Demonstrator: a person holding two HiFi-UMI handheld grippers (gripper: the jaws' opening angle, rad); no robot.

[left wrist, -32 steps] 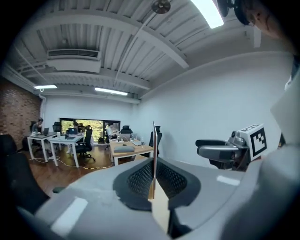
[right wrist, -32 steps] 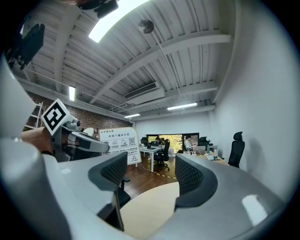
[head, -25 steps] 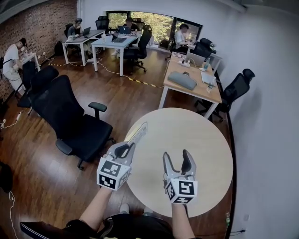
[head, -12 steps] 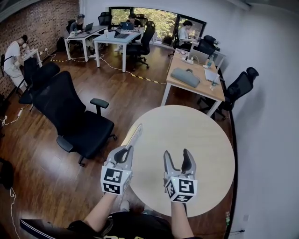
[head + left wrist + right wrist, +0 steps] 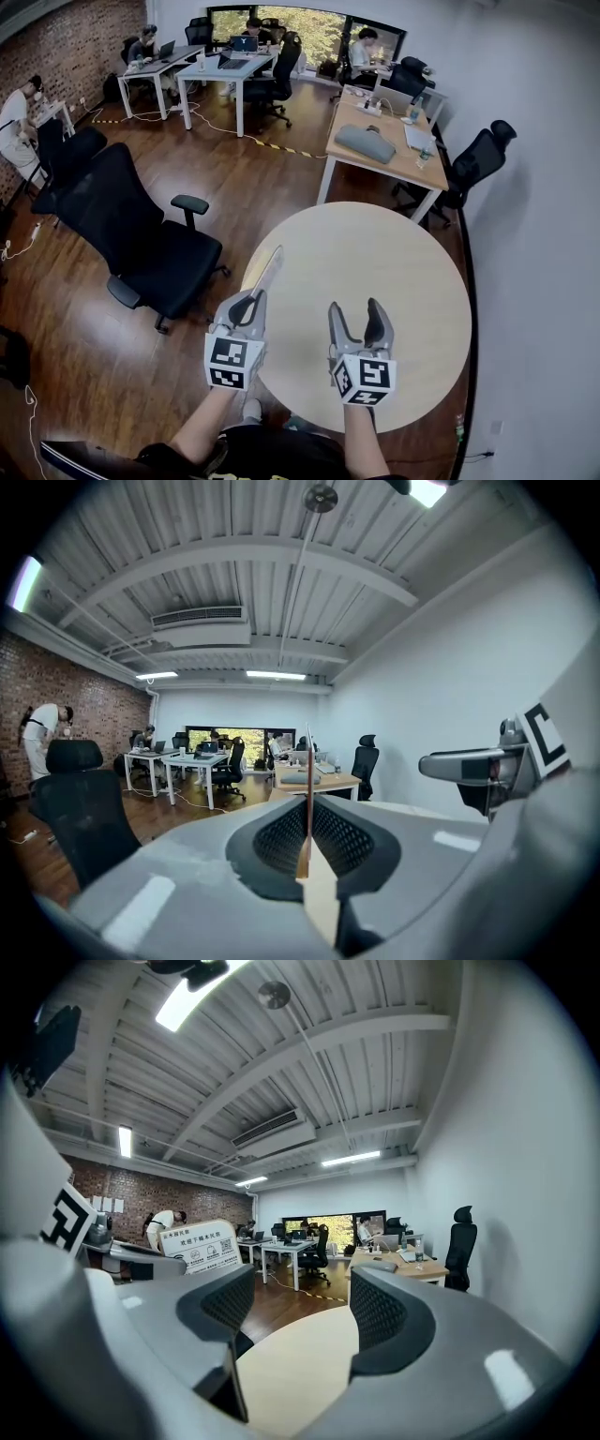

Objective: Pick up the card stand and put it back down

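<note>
The card stand (image 5: pixel 269 269) is a thin pale card with print on one face, held in the air over the left rim of the round table (image 5: pixel 403 253). My left gripper (image 5: pixel 251 302) is shut on its lower edge. In the left gripper view the card stand (image 5: pixel 307 799) shows edge-on, pinched between the jaws of the left gripper (image 5: pixel 307 855). From the right gripper view its printed face (image 5: pixel 197 1246) is visible at the left. My right gripper (image 5: pixel 357 323) hovers over the table's near side, open, with nothing between its fingers (image 5: pixel 225 1312).
A black office chair (image 5: pixel 141 234) stands on the wood floor just left of the table. Another black chair (image 5: pixel 473 164) is at the far right by a wooden desk (image 5: pixel 380 150). People sit at desks (image 5: pixel 220 70) by the far window.
My left gripper has straightened and drifted slightly right, bringing the card more upright. The right gripper has stayed put. The head view has tilted a little.
</note>
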